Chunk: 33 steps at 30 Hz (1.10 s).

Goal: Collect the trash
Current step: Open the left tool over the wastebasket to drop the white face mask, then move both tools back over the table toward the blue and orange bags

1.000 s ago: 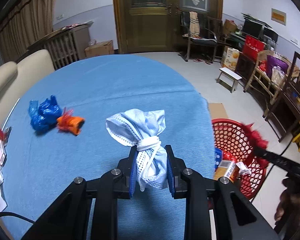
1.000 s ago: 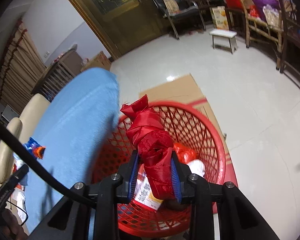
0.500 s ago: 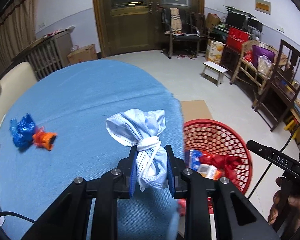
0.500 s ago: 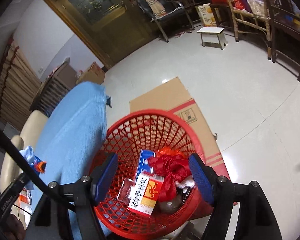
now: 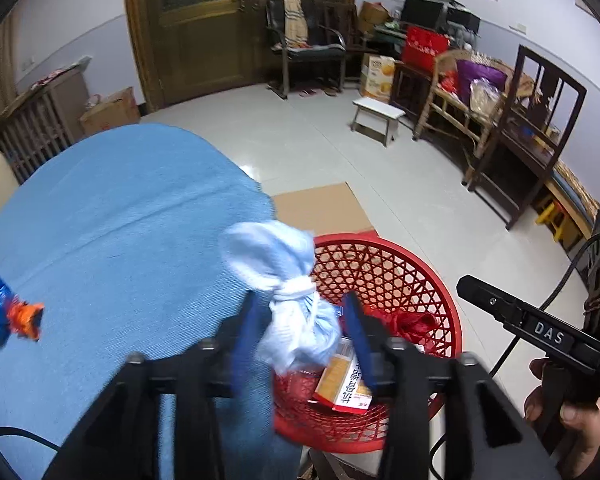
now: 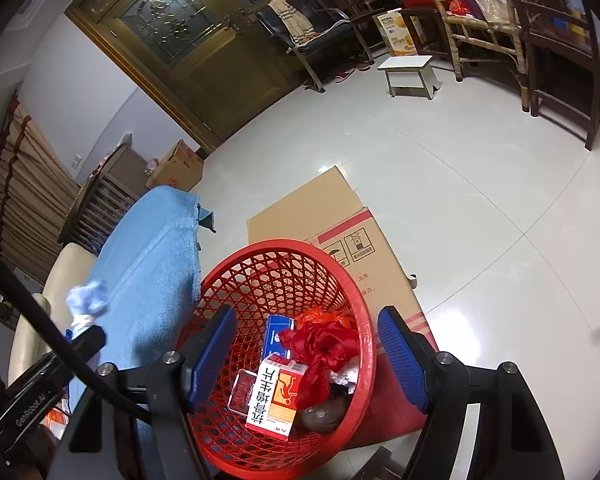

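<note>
My left gripper [image 5: 300, 338] has its jaws apart, and a knotted pale blue face mask [image 5: 288, 292] sits loose between them, over the near rim of the red mesh basket [image 5: 432, 276]. The mask also shows in the right wrist view [image 6: 87, 300]. My right gripper [image 6: 308, 356] is open and empty above the basket [image 6: 364, 320]. Inside lie a red crumpled wrapper [image 6: 320, 344], an orange and white box [image 6: 276, 396] and a blue box [image 6: 278, 334]. A blue and orange wrapper [image 5: 10, 316] lies on the blue table [image 5: 112, 240].
Flat cardboard [image 6: 340, 216] lies on the tiled floor under the basket. A small white stool [image 6: 410, 70], wooden chairs [image 5: 540, 144] and a cream chair [image 6: 44, 320] stand around. The other handheld gripper body [image 5: 540, 332] shows at right in the left wrist view.
My left gripper has moved right over the basket and opened, loosening the mask. My right gripper opened earlier and dropped the red wrapper into the basket; it stays open.
</note>
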Each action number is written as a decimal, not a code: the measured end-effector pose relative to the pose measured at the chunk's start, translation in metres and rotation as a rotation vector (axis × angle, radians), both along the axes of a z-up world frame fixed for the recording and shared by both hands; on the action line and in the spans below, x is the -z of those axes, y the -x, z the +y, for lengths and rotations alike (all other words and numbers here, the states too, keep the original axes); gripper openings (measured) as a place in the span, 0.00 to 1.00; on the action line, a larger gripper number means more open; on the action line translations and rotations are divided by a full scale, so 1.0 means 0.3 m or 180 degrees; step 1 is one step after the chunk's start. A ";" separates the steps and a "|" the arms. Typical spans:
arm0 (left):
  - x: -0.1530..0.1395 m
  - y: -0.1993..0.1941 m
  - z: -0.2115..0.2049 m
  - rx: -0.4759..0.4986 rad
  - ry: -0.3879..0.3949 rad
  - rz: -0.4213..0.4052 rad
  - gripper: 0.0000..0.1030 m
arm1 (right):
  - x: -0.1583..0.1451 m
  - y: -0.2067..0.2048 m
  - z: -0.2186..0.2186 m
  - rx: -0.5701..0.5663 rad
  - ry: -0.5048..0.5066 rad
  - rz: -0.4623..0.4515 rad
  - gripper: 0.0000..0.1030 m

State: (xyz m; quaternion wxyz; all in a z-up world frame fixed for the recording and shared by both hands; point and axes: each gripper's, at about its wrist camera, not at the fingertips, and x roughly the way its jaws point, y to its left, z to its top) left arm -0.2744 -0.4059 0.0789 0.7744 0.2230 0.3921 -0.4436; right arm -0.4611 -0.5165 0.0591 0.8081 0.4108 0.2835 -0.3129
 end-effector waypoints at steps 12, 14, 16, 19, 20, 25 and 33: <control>-0.053 -0.106 0.145 -0.0371 0.0140 -0.0031 0.68 | -0.004 -0.010 0.006 0.0013 -0.0015 0.0007 0.75; -0.054 -0.129 0.195 -0.0474 0.0154 -0.0041 0.68 | -0.007 -0.024 0.016 -0.0011 -0.0005 0.0015 0.75; -0.052 -0.148 0.248 -0.0569 0.0148 -0.0049 0.69 | -0.014 -0.042 0.029 -0.0049 0.0012 0.0011 0.75; -0.046 -0.184 0.348 -0.0764 0.0143 -0.0068 0.69 | -0.026 -0.072 0.052 -0.0118 0.0037 0.0002 0.75; -0.040 -0.194 0.370 -0.0812 0.0144 -0.0060 0.69 | -0.029 -0.082 0.061 -0.0144 0.0048 0.0002 0.75; -0.003 -0.247 0.537 -0.1145 0.0140 0.0015 0.69 | -0.040 -0.166 0.126 -0.0353 0.0087 0.0061 0.75; 0.054 -0.330 0.826 -0.1797 0.0129 0.0116 0.69 | -0.060 -0.346 0.283 -0.0843 0.0198 0.0154 0.75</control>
